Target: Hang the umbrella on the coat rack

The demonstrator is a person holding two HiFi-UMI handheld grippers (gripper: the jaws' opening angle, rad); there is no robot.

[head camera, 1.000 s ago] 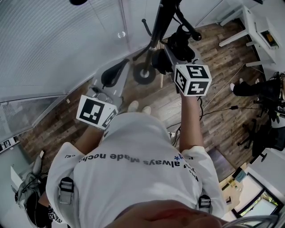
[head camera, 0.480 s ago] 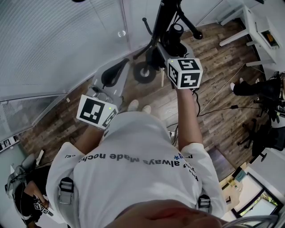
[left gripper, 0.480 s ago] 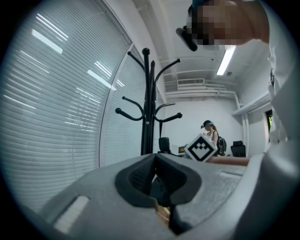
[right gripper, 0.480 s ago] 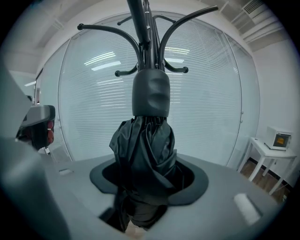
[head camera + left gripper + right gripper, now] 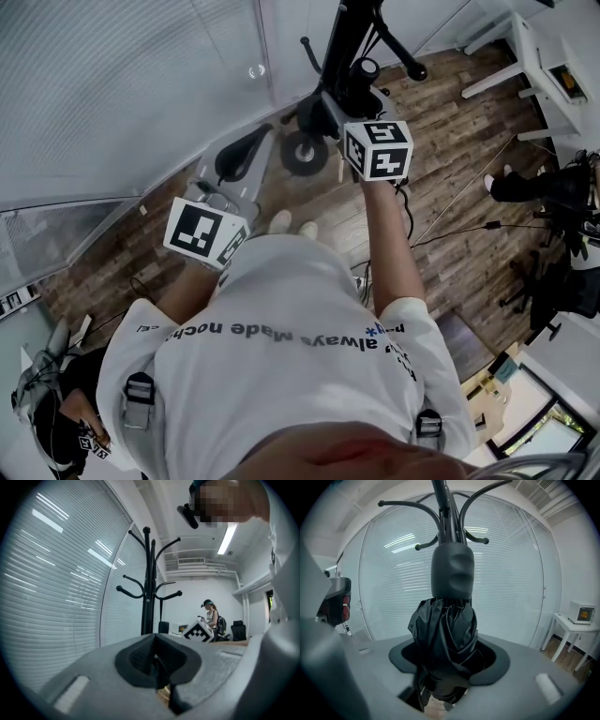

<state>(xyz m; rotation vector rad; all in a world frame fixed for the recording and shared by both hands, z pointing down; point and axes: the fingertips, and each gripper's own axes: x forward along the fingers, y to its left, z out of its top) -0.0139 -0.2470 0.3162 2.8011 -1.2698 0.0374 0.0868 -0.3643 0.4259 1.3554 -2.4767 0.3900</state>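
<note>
The black coat rack (image 5: 342, 42) rises just ahead of me; its curved hooks show in the left gripper view (image 5: 148, 583) and its pole (image 5: 443, 494) in the right gripper view. A folded black umbrella (image 5: 445, 634) stands upright with its dark handle (image 5: 452, 571) on top, right in front of the pole. My right gripper (image 5: 443, 677) holds the fabric between its jaws, which are opening; in the head view it (image 5: 349, 98) sits beside the rack with the umbrella (image 5: 361, 80). My left gripper (image 5: 157, 660) is shut and empty, low at the left (image 5: 239, 155).
A curved glass wall with blinds (image 5: 141, 84) stands behind the rack, whose round base (image 5: 305, 152) rests on the wooden floor. A white desk (image 5: 539, 66) stands at the right and cables (image 5: 450, 225) cross the floor. Other people stand at the edges (image 5: 553, 187).
My right gripper has carried the umbrella lower and closer to the rack's pole. The left gripper has stayed still.
</note>
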